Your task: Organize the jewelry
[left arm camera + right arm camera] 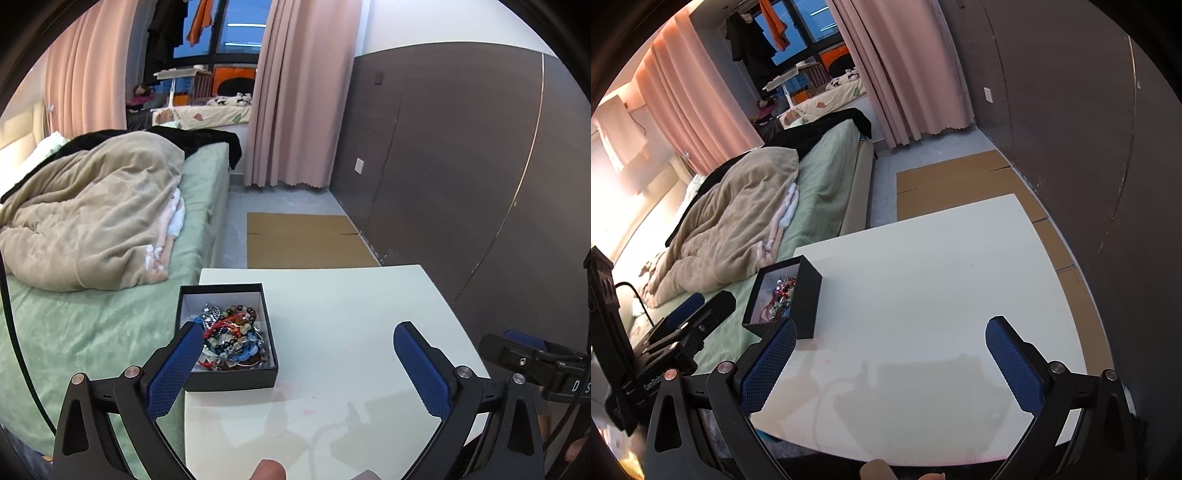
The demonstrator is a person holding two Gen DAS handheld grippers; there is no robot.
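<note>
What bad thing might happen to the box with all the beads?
1. The black box sits at the white table's left edge, beside the bed. A nudge from the open left gripper might tip it off.
2. The bracelets lie tangled in a heap, so lifting one may drag others out.
3. The right gripper, open too, is close by; the two could bump.

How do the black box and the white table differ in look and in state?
The black box is dark, with raised walls; the white table is pale and flat. The box holds tangled bead jewelry; the table carries only the box, near its left edge. Both have straight edges.
</note>
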